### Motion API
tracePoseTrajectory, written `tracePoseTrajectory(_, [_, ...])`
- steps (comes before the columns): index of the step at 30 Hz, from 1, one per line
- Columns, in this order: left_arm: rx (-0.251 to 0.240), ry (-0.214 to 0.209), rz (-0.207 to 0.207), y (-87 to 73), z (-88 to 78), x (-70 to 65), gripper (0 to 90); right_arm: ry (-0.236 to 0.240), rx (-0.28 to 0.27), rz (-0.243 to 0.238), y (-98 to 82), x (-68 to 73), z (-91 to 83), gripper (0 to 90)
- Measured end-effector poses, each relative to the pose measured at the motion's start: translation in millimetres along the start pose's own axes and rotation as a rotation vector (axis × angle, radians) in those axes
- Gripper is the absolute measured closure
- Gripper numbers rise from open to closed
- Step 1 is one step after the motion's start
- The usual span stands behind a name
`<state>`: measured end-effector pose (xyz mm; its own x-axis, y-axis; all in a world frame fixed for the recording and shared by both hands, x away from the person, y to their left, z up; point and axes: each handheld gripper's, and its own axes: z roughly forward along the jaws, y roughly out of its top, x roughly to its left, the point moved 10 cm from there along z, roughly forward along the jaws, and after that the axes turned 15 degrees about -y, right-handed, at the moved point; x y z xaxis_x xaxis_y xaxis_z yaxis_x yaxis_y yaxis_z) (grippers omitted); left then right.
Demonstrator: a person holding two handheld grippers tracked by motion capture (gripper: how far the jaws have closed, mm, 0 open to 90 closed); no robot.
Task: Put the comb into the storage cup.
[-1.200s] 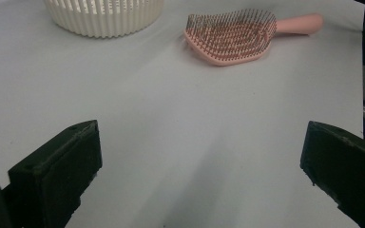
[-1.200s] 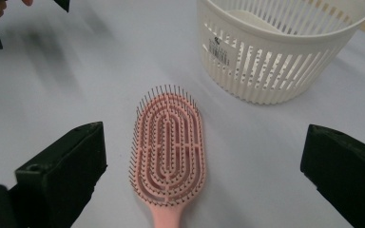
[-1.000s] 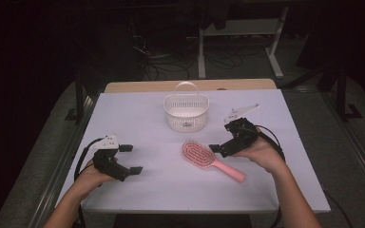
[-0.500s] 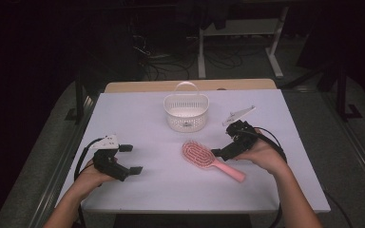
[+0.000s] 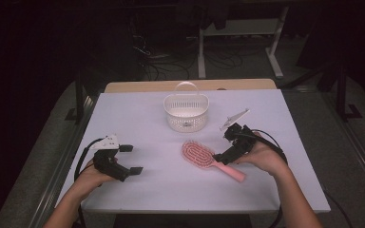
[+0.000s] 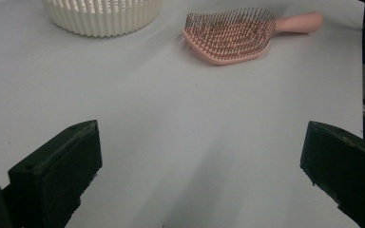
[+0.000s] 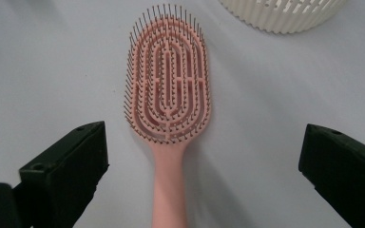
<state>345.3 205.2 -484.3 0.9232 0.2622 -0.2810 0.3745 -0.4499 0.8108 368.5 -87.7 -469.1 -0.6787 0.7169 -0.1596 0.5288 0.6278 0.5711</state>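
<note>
A pink hairbrush (image 5: 208,160) lies bristles up on the white table, its handle pointing to the near right. The right gripper view has the hairbrush (image 7: 168,109) head between the spread jaws, with the handle running down the middle. My right gripper (image 5: 227,148) is open and hovers over the handle. A white slatted basket (image 5: 186,112) with a hoop handle stands behind the brush. Open and holding nothing, my left gripper (image 5: 131,159) rests at the near left. From there the hairbrush (image 6: 237,34) and the basket (image 6: 102,16) lie ahead.
The white table (image 5: 138,114) has bare surface between the two grippers. A wooden board (image 5: 138,86) edges its far side. Dark floor with cables and a white desk frame (image 5: 240,33) lie beyond.
My right gripper has slid left and down, from beside the brush to over its handle. The left gripper and the brush have stayed put.
</note>
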Motion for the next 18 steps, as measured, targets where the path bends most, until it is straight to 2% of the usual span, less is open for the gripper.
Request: tracePoseTrajectory(18, [-0.001,0.0,0.0,0.1,-0.2,-0.1,0.0,0.009,0.11,-0.044,-13.0,7.1,8.0,2.2])
